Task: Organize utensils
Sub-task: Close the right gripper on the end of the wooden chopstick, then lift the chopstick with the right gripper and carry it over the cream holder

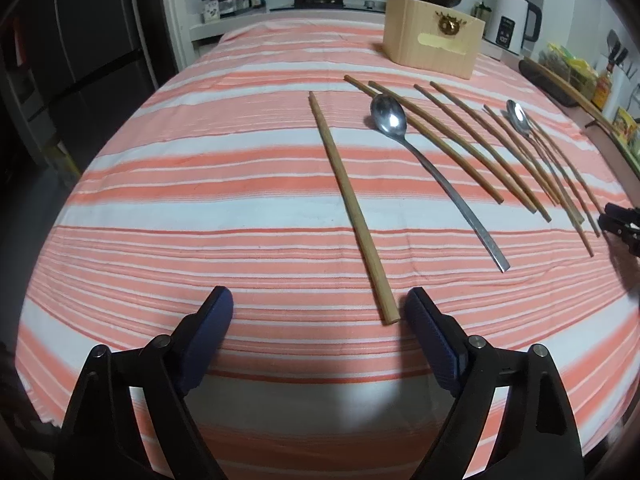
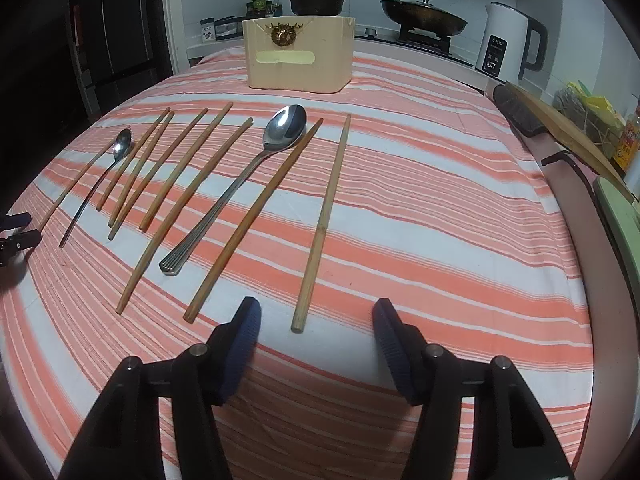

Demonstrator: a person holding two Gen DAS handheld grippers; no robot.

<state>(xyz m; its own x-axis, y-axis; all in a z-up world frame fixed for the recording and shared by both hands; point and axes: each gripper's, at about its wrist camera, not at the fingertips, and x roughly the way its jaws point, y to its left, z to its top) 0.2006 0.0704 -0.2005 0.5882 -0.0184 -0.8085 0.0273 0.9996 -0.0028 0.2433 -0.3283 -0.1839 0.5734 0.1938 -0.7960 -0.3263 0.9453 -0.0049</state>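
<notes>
Both grippers hover low over the striped cloth (image 1: 200,208), and neither one has anything in its grasp. In the left wrist view, the left gripper (image 1: 319,306) is spread wide, blue pads apart, with the near end of a pale chopstick (image 1: 349,204) lying just inside its right finger at about 1 o'clock. That chopstick runs away up the table toward 12. Beside it at 1 o'clock lies a large spoon (image 1: 432,172), bowl at the far end, handle pointing back toward the camera. Past that, out toward 2 o'clock, lie a fan of darker chopsticks (image 1: 476,148) and a small spoon (image 1: 519,118) among them. The wooden box (image 1: 432,46) stands at the far side of the table, around 1 o'clock.

In the right wrist view, the right gripper (image 2: 317,316) is also released, fingers wide apart. A light chopstick (image 2: 325,224) lies with its near end between the two pads, at 12 o'clock. At 11 o'clock a darker chopstick (image 2: 256,220) lies touching the bowl of a ridged-handled spoon (image 2: 240,176). Further toward 10 o'clock, more chopsticks (image 2: 172,168) and a slim spoon (image 2: 100,184) are laid out in a row. Here the box (image 2: 300,54) sits at 12 o'clock, a brass ornament on its face.
</notes>
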